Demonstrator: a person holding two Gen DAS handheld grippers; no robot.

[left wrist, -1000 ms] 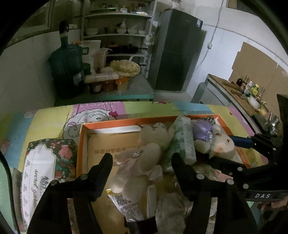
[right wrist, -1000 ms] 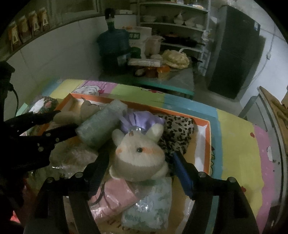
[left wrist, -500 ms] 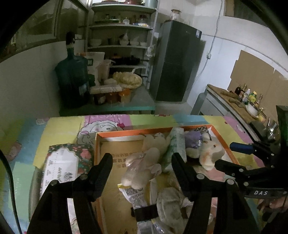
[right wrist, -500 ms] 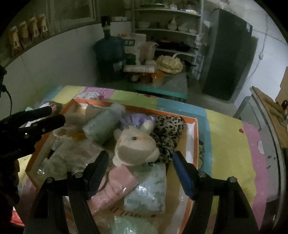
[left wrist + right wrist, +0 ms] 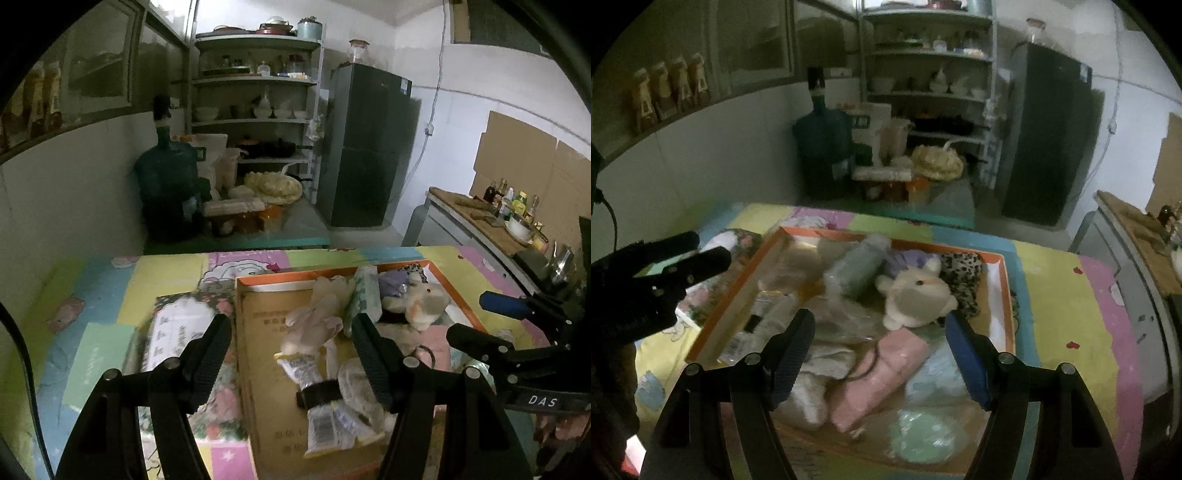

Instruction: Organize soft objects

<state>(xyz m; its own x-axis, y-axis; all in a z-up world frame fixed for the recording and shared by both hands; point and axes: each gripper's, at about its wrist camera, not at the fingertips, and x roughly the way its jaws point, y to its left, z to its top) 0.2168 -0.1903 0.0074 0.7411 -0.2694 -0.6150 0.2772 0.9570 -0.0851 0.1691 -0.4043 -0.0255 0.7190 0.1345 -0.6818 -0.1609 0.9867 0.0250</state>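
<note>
An orange-rimmed cardboard box (image 5: pixel 332 275) on the table holds several soft things. Among them are a cream plush (image 5: pixel 317 314), a green patterned roll (image 5: pixel 364 291) and a white bunny plush (image 5: pixel 916 295). There are also a leopard-print piece (image 5: pixel 964 273), a pink towel (image 5: pixel 882 369) and a mint pouch (image 5: pixel 919 435). My left gripper (image 5: pixel 291 321) hovers open above the box's left half, holding nothing. My right gripper (image 5: pixel 879 319) hovers open above the near right half, short of the bunny. Each shows in the other's view: the right gripper (image 5: pixel 469 315) and the left gripper (image 5: pixel 707 247).
A floral tissue pack (image 5: pixel 177 332) lies left of the box on the cartoon-patterned tablecloth (image 5: pixel 1056 295). Beyond the table stand a low green table with a water jug (image 5: pixel 166 184), shelves, and a dark fridge (image 5: pixel 365 147). A counter with bottles (image 5: pixel 513 201) runs along the right.
Both grippers have drawn back and risen away from the box, so its contents look smaller and farther off. Both stayed open and took hold of nothing.
</note>
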